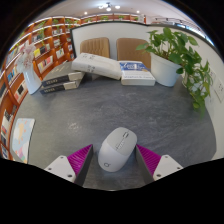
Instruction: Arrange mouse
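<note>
Grey and rounded, a computer mouse (pixel 117 150) sits on the dark bench (pixel 110 105) between the two magenta pads (pixel 78 158) of the claw (pixel 113 160), whose fingers stand apart at either side of it; whether they press on it cannot be told. Beyond the mouse lie a white keyboard (pixel 96 66), stacked books (pixel 62 81) and a flat box (pixel 137 74). A potted plant (pixel 178 55) stands beyond the mouse, wooden bookshelves (pixel 40 50) far behind.

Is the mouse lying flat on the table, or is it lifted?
Cannot tell. The mouse sits between the gripper fingers, right side up, but the contact underneath is hidden.
</note>
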`<act>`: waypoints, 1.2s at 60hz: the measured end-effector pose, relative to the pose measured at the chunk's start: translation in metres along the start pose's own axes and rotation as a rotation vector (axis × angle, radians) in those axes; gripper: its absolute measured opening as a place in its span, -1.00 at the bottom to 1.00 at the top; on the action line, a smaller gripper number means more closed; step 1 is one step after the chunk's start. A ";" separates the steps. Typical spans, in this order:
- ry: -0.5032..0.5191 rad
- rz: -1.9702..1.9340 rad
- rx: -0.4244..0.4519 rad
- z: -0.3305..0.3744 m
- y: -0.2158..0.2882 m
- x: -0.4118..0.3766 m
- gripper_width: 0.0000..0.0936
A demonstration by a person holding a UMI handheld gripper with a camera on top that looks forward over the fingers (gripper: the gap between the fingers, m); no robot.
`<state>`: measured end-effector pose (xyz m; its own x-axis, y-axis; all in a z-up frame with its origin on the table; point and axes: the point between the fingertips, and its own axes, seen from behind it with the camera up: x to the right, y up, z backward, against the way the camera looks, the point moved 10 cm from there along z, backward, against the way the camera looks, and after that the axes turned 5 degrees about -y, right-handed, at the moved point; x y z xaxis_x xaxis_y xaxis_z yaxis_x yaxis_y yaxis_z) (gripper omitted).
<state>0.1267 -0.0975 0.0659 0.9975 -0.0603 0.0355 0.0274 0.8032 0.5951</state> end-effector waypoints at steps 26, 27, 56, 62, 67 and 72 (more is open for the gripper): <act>-0.020 0.063 0.048 -0.025 0.032 -0.024 0.13; -0.027 0.059 0.053 -0.025 0.031 -0.025 0.12; -0.229 -0.051 0.185 0.052 0.082 -0.068 -0.25; -0.257 -0.059 0.320 0.118 0.133 -0.102 -0.25; -0.240 -0.066 0.415 0.164 0.170 -0.143 -0.25; -0.205 -0.045 0.488 0.198 0.195 -0.189 -0.25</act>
<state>-0.0691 -0.0469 0.3342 0.9616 -0.2425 0.1288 -0.0122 0.4311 0.9022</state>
